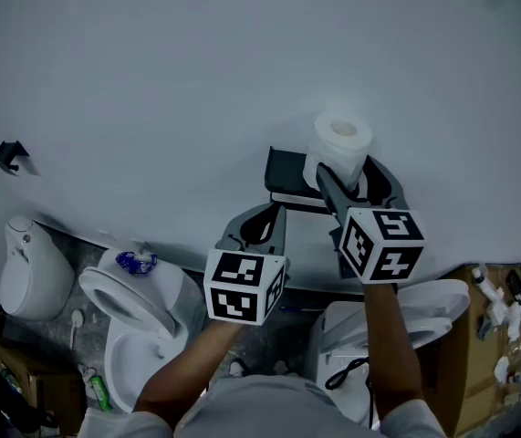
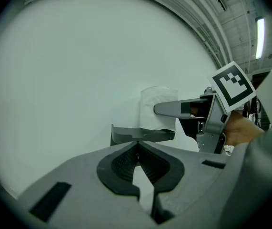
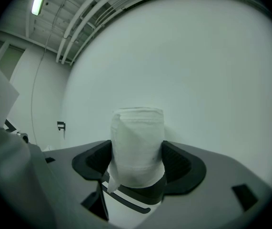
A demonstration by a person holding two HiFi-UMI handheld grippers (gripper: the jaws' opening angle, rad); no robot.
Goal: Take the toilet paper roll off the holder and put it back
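The white toilet paper roll (image 1: 340, 151) stands upright between the jaws of my right gripper (image 1: 347, 166), which is shut on its sides. The roll (image 3: 136, 142) sits just over the black wall-mounted holder (image 1: 289, 182); whether it touches the holder's tray (image 3: 135, 195) I cannot tell. A loose paper tail hangs at the roll's lower left. My left gripper (image 1: 273, 213) is shut and empty, its tips just below the holder (image 2: 140, 134). In the left gripper view the roll (image 2: 156, 104) shows behind one of the right gripper's fingers (image 2: 171, 109).
A plain white wall fills the background. Below stand a toilet (image 1: 137, 313) with a blue object (image 1: 135, 262) on it, a second toilet (image 1: 397, 322), a white fixture (image 1: 27, 270) and cardboard boxes (image 1: 479, 359). A small black hook (image 1: 9, 156) is on the wall at left.
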